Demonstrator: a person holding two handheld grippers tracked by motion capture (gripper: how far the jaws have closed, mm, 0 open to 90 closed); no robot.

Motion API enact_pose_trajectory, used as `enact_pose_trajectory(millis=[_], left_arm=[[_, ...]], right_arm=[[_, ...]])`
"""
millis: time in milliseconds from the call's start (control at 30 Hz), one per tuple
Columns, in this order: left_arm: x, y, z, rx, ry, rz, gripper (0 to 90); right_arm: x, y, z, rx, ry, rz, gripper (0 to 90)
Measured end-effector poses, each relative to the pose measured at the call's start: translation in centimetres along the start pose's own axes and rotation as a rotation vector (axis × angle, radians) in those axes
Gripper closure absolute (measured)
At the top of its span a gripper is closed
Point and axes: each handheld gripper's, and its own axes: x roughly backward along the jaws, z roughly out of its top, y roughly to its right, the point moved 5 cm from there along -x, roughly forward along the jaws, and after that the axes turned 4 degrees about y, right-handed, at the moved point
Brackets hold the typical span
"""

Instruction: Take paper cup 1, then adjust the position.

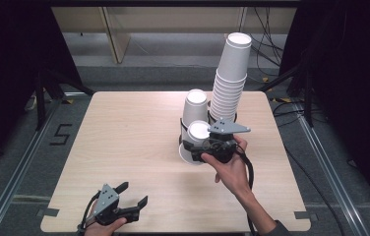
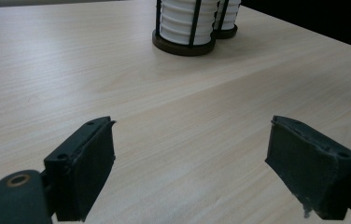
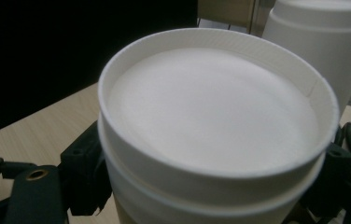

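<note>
So the right claw (image 1: pixel 196 149) is pinching a small nested bunch of white paper cups (image 1: pixel 197 141), upside down with the bases facing up, one jaw on each side of the cup wall. From the right gripper view you're basically staring at the recessed bottom of the top cup (image 3: pixel 211 107), with at least one more cup rim peeking out beneath it and the black jaws hugging both sides. In the high view that held bunch sits over the right-middle part of the tabletop (image 1: pixel 124 142), just in front of a short stack of cups (image 1: pixel 196 107) that stands in a black wire holder, and I honestly can't tell whether the held cups touch the wood or hang just above it. Right beside the short stack, further to the right, is a much taller stack of cups (image 1: pixel 230 78), also upside down, leaning a bit to the right toward the top. The person's right hand (image 1: pixel 232 169) comes in from the bottom edge with a cable trailing off the gripper. Well apart from all that, the left claw (image 1: pixel 134 194) sits low at the near-left edge of the tabletop, jaws spread with nothing between them, just bare wood grain showing in the left gripper view, and the bottoms of both holders visible far off.
</note>
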Motion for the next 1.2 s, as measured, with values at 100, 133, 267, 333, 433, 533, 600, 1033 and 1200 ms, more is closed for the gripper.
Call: enact_pose_trajectory(millis=[100,133,267,333,433,533,600,1033,1200], left_arm=[[-0.5,0.0,0.3,-0.006,0.021,0.001,14.3],[-0.7,0.1,0.3,-0.005,0.027,-0.002,14.4],[-1.3,0.3,0.3,-0.022,0.025,-0.008,14.4],[-1.6,0.5,0.3,-0.026,0.025,-0.012,14.3],[-1.9,0.6,0.3,-0.035,0.028,-0.017,14.4],[-1.9,0.5,0.3,-0.037,0.032,-0.021,14.4],[-1.9,0.5,0.4,-0.029,0.043,-0.029,14.4],[-1.8,1.1,0.4,-0.037,0.047,-0.061,14.4],[-1.9,1.6,0.7,-0.025,0.089,-0.091,14.3]], right_arm=[[-0.5,-0.3,-1.1,-0.024,-0.015,0.021,20.7],[-0.7,-0.4,-1.4,-0.019,-0.022,0.033,20.7],[-0.8,-0.6,-2.2,-0.015,-0.035,0.039,20.7],[-0.9,-0.8,-2.6,-0.034,-0.040,0.045,20.7],[-0.9,-1.0,-3.2,-0.029,-0.050,0.059,20.7],[-0.9,-1.2,-3.6,-0.029,-0.048,0.067,20.7],[-1.0,-1.3,-3.8,-0.027,-0.040,0.087,20.6],[-1.4,-2.5,-5.1,-0.043,-0.065,0.114,20.6],[-1.9,-3.5,-5.2,-0.040,-0.062,0.145,20.6]])
